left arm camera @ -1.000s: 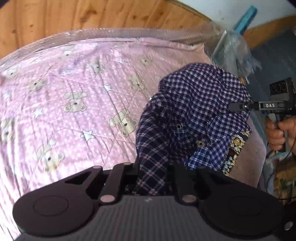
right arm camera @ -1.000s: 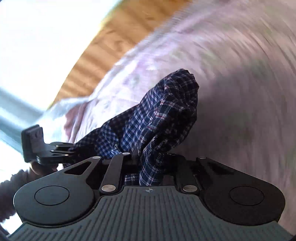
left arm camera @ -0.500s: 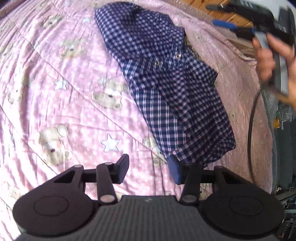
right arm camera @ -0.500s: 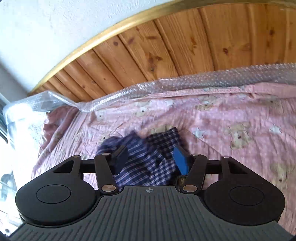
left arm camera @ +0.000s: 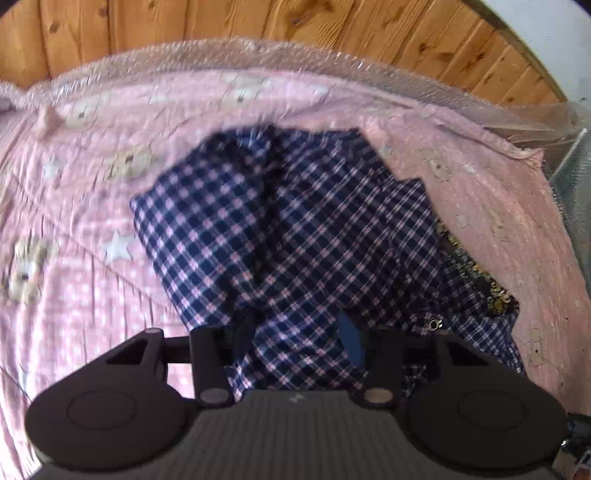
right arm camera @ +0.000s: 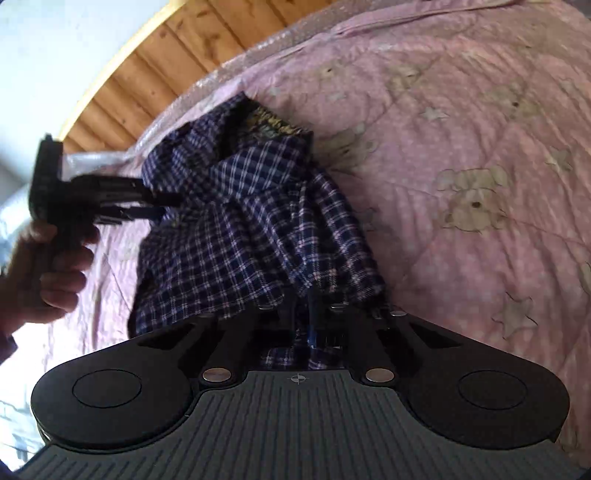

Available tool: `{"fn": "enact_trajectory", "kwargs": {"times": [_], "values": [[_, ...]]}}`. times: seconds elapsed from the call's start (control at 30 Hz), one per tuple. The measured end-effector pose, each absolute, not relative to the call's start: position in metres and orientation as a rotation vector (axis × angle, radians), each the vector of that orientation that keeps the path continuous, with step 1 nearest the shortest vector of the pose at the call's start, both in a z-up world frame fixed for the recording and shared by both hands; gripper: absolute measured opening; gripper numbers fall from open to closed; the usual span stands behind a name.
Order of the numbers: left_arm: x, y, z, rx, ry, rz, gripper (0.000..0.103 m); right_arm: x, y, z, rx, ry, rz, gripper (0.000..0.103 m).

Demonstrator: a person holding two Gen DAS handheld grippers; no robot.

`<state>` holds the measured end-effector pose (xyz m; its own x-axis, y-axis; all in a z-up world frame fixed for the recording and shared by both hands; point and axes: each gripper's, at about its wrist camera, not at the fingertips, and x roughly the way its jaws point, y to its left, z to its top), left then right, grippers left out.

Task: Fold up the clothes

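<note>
A navy plaid shirt (left arm camera: 295, 229) lies crumpled on the pink teddy-bear quilt (left arm camera: 74, 258), its gold-patterned collar lining (left arm camera: 476, 273) showing at the right. My left gripper (left arm camera: 295, 332) is low over the shirt's near edge. Its jaws are opening and stand wide, with loose fabric between them and the blue pad bare. In the right wrist view the shirt (right arm camera: 240, 229) bunches up to my right gripper (right arm camera: 304, 319), whose jaws are closing and pinch a fold. The left gripper (right arm camera: 159, 206) shows there at the shirt's far side, held in a hand (right arm camera: 55, 266).
A wooden plank headboard (left arm camera: 221, 29) rises behind the bed, with a strip of bubble wrap (left arm camera: 258, 55) along the quilt's far edge. The quilt (right arm camera: 480, 147) stretches bare to the right of the shirt. The bed's side edge (left arm camera: 554, 221) is close at the right.
A second ago both grippers held the shirt up. Half a second ago both were open, the shirt dropped on the quilt. Now both are down at it again, the right narrowed on a fold.
</note>
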<state>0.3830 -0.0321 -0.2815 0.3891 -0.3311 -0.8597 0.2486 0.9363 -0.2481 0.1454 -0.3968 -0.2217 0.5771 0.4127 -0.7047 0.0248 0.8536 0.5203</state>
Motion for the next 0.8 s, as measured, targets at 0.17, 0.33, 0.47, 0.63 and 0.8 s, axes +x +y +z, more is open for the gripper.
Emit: {"fn": "enact_trajectory", "kwargs": {"times": [0.17, 0.33, 0.47, 0.63, 0.8], "values": [[0.423, 0.019, -0.259, -0.108, 0.987, -0.251, 0.088, 0.131, -0.416, -0.222, 0.608, 0.87, 0.188, 0.09], [0.473, 0.027, -0.295, -0.143, 1.097, -0.235, 0.088, 0.143, -0.399, -0.246, 0.678, 0.899, 0.233, 0.083], [0.48, 0.009, -0.318, -0.118, 1.127, -0.264, 0.093, 0.15, -0.396, -0.248, 0.707, 0.902, 0.244, 0.079], [0.467, -0.019, -0.311, -0.031, 1.097, -0.32, 0.023, 0.167, -0.398, -0.251, 0.739, 0.943, 0.258, 0.021], [0.442, -0.002, -0.258, -0.131, 1.068, -0.314, 0.014, 0.202, -0.407, -0.19, 0.569, 0.934, 0.413, 0.014]]}}
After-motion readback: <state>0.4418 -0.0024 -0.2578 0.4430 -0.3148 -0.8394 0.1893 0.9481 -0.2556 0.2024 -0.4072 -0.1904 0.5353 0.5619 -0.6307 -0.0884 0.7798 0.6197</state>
